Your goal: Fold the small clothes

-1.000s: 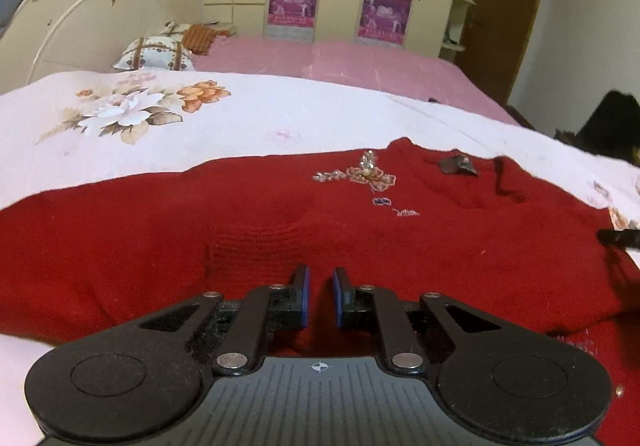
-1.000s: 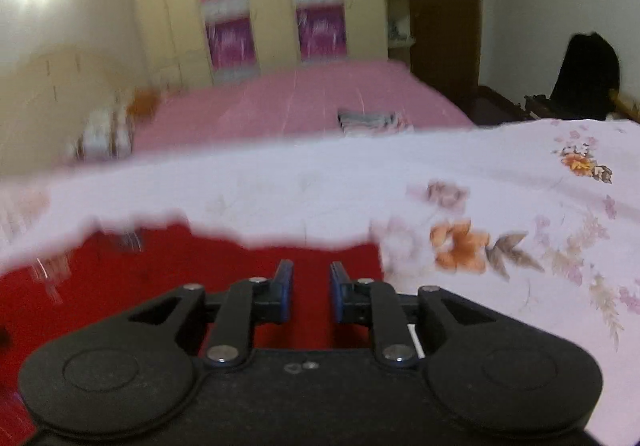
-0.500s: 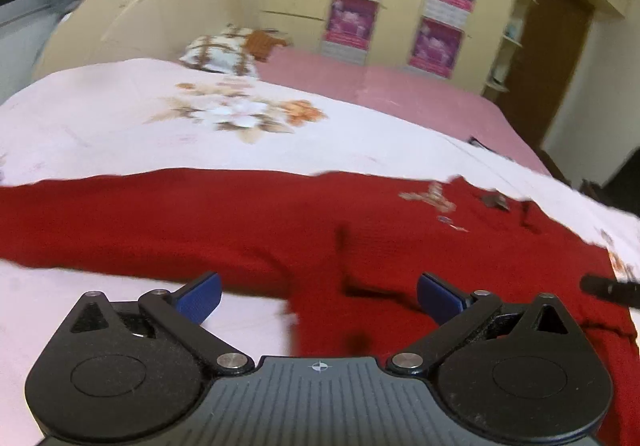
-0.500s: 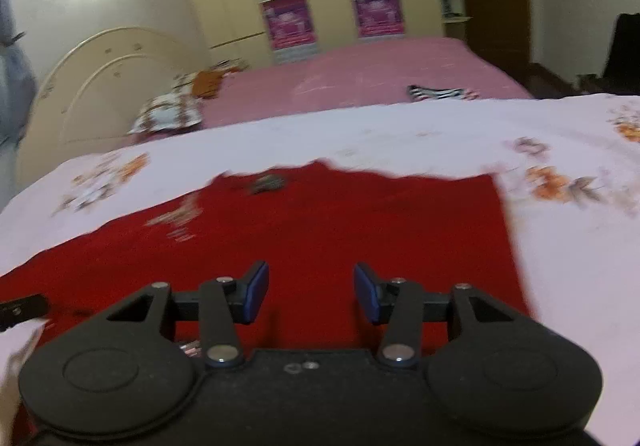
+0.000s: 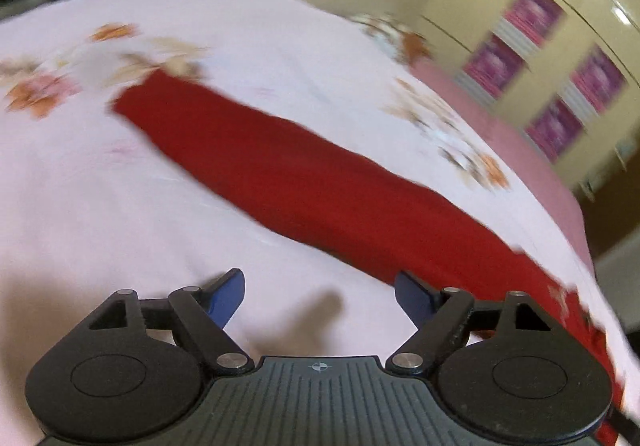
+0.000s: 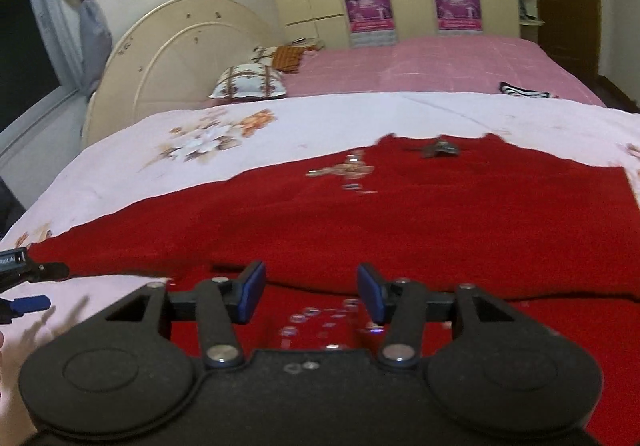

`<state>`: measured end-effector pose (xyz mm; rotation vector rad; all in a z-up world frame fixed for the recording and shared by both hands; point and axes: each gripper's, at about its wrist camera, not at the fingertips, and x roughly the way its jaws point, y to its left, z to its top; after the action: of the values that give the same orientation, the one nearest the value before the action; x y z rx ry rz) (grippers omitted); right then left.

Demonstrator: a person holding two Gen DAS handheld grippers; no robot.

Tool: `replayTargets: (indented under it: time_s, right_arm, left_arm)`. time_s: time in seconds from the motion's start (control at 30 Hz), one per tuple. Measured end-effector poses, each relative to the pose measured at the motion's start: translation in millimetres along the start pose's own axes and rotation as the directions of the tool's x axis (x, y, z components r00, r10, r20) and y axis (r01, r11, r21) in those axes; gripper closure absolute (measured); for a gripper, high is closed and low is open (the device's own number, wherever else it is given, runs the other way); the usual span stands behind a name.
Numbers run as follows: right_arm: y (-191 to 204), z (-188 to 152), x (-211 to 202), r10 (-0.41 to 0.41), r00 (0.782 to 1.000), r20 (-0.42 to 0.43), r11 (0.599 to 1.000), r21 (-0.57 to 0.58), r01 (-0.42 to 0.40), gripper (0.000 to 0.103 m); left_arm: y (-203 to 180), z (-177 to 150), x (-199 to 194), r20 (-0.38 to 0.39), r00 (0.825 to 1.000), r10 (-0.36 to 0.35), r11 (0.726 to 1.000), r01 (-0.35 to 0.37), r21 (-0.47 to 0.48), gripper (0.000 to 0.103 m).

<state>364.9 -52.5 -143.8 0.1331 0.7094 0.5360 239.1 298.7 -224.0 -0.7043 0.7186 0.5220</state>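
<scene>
Both claws, left gripper [image 5: 319,296] & right gripper [image 6: 311,292], spread wide w/ nothing held; red sweater's [image 6: 400,213] sleeve [image 5: 280,173] may drag unevenly, skewing fold.

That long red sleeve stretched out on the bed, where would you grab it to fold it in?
I'd pinch the red sleeve at its cuff end, coming from over the bedspread with the open left gripper. It lies flat and straight, so lifting the free tip should let the whole length swing back toward the sweater body.
</scene>
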Motion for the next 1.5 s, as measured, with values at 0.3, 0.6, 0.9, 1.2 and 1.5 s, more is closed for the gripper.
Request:
replayTargets:
  time_s: [0.3, 0.6, 0.9, 1.2, 1.5]
  right_arm:
    - [29, 2, 20, -0.015, 1.0, -0.008, 1.0, -0.02, 0.015, 0.051]
    - [48, 12, 42, -0.046, 0.999, 0.008, 0.998, -0.037, 0.046, 0.048]
    - [46, 12, 57, -0.148, 0.989, -0.003, 0.987, -0.066, 0.148, 0.052]
    - [16, 13, 47, -0.113, 0.994, -0.013, 0.993, 0.023, 0.113, 0.052]
    - [-97, 9, -37, -0.187, 0.981, 0.057, 0.961, 0.217, 0.171, 0.051]
  left_arm:
    - [79, 41, 46, 0.047, 0.996, -0.073, 0.955, 0.083, -0.284, 0.081]
    - [81, 71, 98, 0.104, 0.986, -0.131, 0.929, 0.159, -0.335, 0.087]
    - [41, 84, 72, 0.183, 0.971, -0.153, 0.965, 0.187, -0.186, 0.098]
    - [-142, 65, 32, 0.119, 0.87, -0.479, 0.857, 0.434, 0.278, 0.098]
    - [-329, -94, 68, -0.242, 0.864, -0.44, 0.627, 0.489, 0.606, 0.097]
